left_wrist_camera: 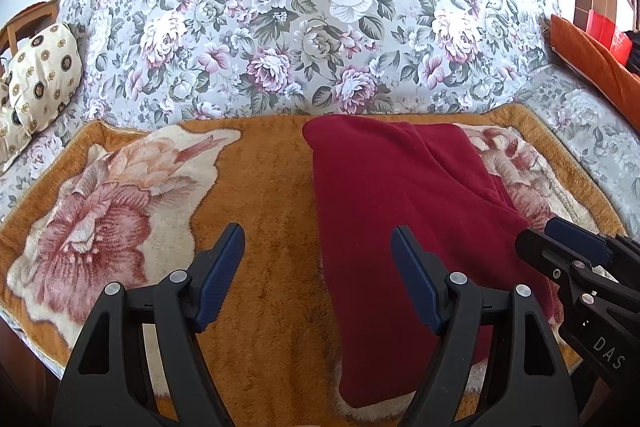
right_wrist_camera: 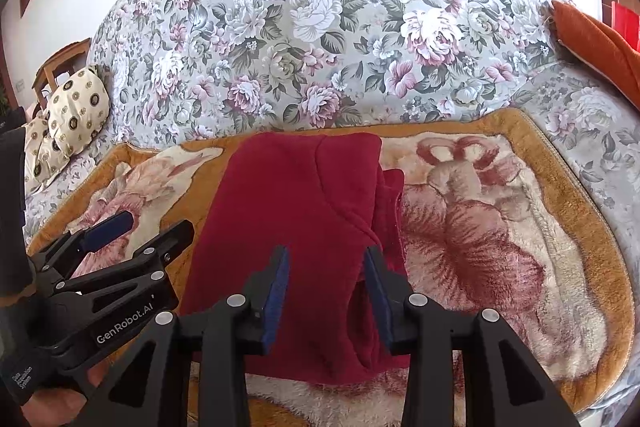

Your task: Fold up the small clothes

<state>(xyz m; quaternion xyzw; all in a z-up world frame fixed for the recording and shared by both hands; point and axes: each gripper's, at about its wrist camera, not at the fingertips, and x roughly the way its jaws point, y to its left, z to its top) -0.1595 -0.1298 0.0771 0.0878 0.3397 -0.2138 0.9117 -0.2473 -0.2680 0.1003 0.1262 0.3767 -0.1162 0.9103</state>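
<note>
Since the red fleece garment [right_wrist_camera: 304, 227] looks soft and limp, its near hem is best pinched by both grippers, left [left_wrist_camera: 318, 277] and right [right_wrist_camera: 327, 291], whose fingers are spread apart and hold nothing.

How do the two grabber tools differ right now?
The left gripper gapes wide, one finger over bare orange blanket, the other over the red garment. The right gripper is open more narrowly, both fingers over the garment. Both are black with blue pads and hold nothing.

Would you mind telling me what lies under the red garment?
The red garment rests on an orange flowered blanket spread over the floral sofa. The blanket's pattern beneath the garment is covered.
</note>
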